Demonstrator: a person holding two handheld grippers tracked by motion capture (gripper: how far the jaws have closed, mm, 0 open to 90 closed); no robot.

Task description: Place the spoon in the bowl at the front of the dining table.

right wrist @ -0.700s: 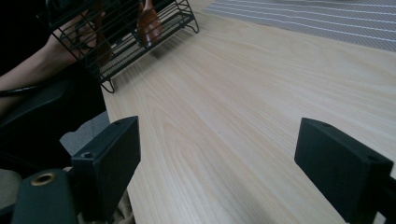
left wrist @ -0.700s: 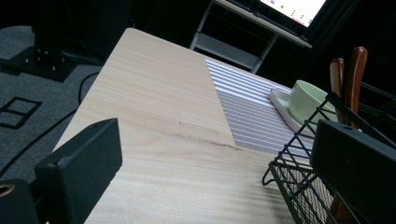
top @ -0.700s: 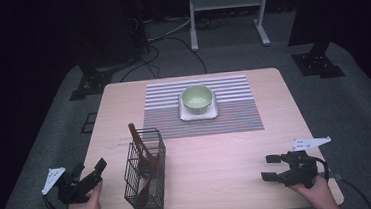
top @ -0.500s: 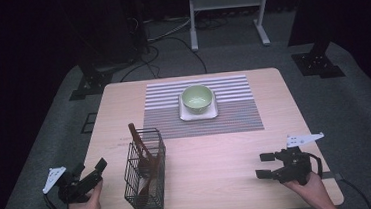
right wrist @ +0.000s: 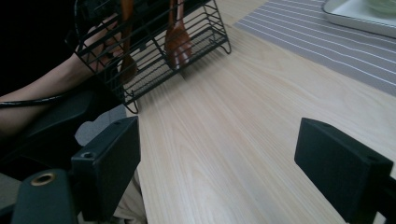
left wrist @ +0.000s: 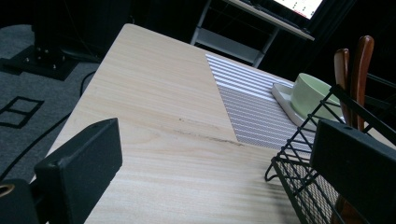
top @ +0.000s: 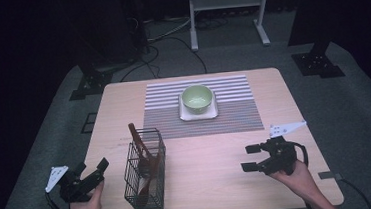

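We found a light wooden table [top: 219, 182] with a striped placemat [top: 234, 115] on its far half. On the placemat sat a white square tray [top: 198, 112], and a pale green bowl [top: 196, 97] stood on that tray.

Nearer the person, on the left part of the table, stood a black wire basket [top: 145, 170]. It held brown wooden utensils [top: 139, 148], their handles leaning up above the rim. In the right gripper view we saw the utensil heads resting low inside the basket, near its bottom wires.

The left gripper [top: 92, 173] sat at the table's near left corner, just beside the basket and apart from it. Its jaws were spread wide and held nothing. In the left gripper view the bare table edge lay between the jaws, with the basket close to the right-hand jaw; we could not tell whether that jaw touched the wire. The left hand [top: 87, 208] gripped the tool from below.

The right gripper [top: 251, 158] sat over the near right part of the table, pointing toward the basket and well apart from it. Its jaws were also spread and empty, with bare wood between them. The right hand [top: 294, 176] held it from behind, and a cable [top: 302, 151] looped at its back.
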